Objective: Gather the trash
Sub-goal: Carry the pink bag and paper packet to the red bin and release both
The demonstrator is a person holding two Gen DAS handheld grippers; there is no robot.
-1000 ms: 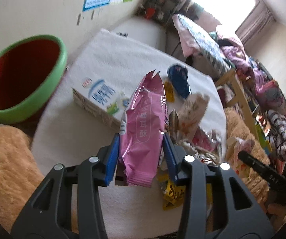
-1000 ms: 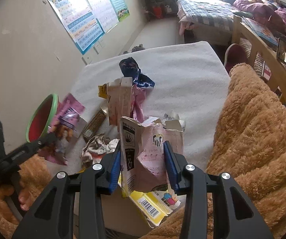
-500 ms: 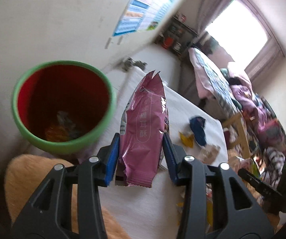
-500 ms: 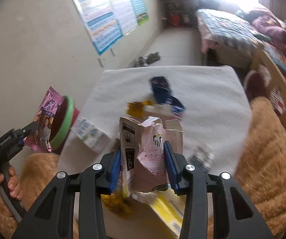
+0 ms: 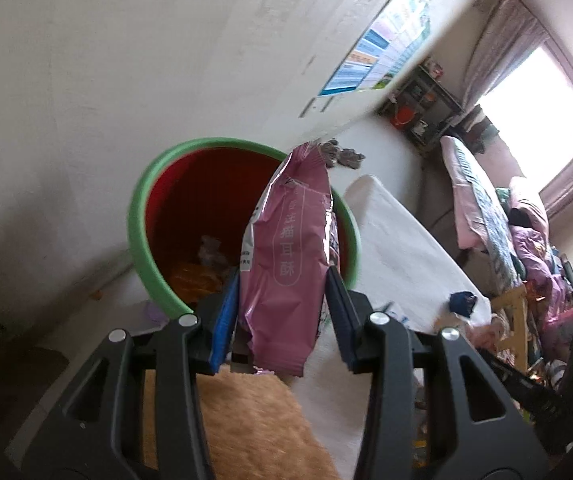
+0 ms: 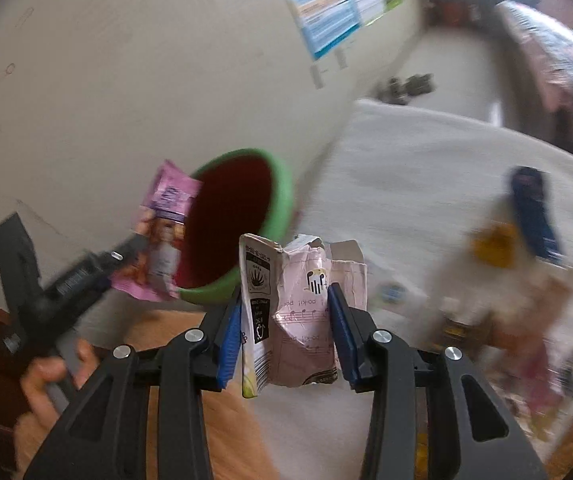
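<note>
My left gripper (image 5: 284,320) is shut on a pink foil snack bag (image 5: 288,264) and holds it upright over the near rim of the bin (image 5: 142,216), which is red inside with a green rim and has some trash at its bottom. My right gripper (image 6: 286,340) is shut on a crushed pink paper carton (image 6: 298,312), to the right of the bin (image 6: 282,200). In the right wrist view the left gripper (image 6: 86,272) holds the pink bag (image 6: 162,236) at the bin's left rim.
A white table (image 5: 398,248) holds more litter: a dark blue wrapper (image 6: 532,208), a yellow wrapper (image 6: 494,242) and blurred packets at the right. A tan fuzzy blanket (image 5: 254,428) lies near the front. A wall stands behind the bin. A bed is at the far right.
Both grippers have swung left toward the bin, each still holding its trash. The pink bag now hangs over the bin's rim, and the bin looms larger in both views.
</note>
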